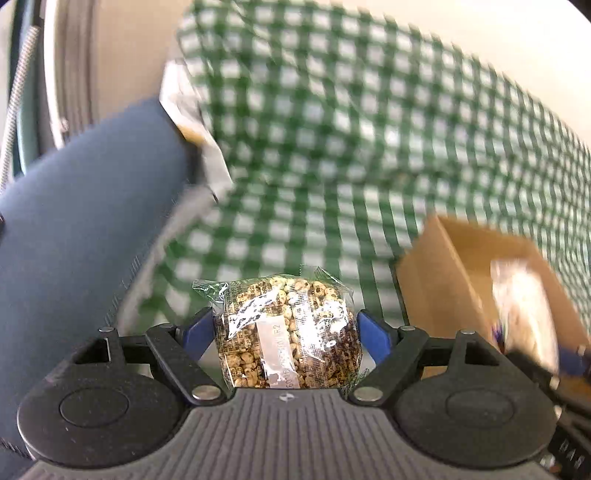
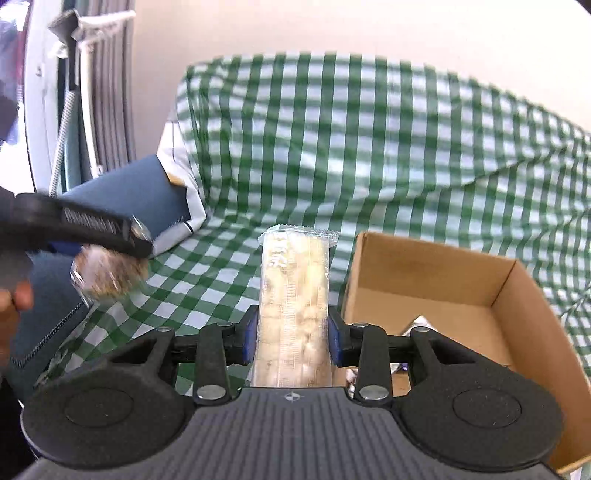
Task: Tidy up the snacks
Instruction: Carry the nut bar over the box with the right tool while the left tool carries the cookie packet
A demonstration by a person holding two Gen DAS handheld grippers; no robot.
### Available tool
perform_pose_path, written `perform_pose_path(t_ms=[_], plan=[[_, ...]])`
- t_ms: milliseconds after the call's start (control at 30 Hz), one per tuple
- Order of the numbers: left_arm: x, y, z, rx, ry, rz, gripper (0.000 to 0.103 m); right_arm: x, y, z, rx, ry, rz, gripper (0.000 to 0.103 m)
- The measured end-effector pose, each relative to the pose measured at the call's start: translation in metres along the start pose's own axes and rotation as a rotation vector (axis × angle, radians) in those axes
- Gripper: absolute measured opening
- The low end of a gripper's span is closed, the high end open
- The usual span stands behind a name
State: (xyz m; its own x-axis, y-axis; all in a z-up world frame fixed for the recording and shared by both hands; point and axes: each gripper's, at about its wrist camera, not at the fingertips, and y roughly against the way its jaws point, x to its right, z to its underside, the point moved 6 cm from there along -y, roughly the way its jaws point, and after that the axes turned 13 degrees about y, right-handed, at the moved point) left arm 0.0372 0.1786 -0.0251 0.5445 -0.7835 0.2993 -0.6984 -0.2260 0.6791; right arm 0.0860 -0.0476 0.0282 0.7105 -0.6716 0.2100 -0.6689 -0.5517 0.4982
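Observation:
My left gripper (image 1: 286,332) is shut on a round puffed-grain snack in clear wrap (image 1: 288,332) and holds it above the green checked cloth (image 1: 332,129). It also shows blurred in the right wrist view (image 2: 107,273), left of my right gripper. My right gripper (image 2: 291,332) is shut on a long pale snack bar in clear wrap (image 2: 293,295), just left of an open cardboard box (image 2: 517,295). The box shows in the left wrist view (image 1: 436,295) at the right, with the bar (image 1: 524,310) blurred over it.
A wrapped item (image 2: 417,325) lies in the box. A dark blue cushion or bag (image 2: 125,188) sits at the left on the cloth. A pale wall (image 2: 332,26) is behind, and a radiator (image 2: 107,85) stands at far left.

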Motion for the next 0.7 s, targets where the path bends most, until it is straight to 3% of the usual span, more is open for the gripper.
perform_pose_path(t_ms=[100,267,700], plan=[[0.007,0.001,0.004,0.002,-0.011,0.004,0.086,0.002,0.009,0.013,0.000,0.034,0.037,0.038],[0.011,-0.003,0.008,-0.011,-0.040,-0.002,0.086,0.019,0.032,0.016,0.090,0.092,0.115,0.038],[0.017,-0.010,0.016,-0.030,-0.047,0.003,0.086,0.073,0.046,0.047,0.025,0.002,0.217,0.038]])
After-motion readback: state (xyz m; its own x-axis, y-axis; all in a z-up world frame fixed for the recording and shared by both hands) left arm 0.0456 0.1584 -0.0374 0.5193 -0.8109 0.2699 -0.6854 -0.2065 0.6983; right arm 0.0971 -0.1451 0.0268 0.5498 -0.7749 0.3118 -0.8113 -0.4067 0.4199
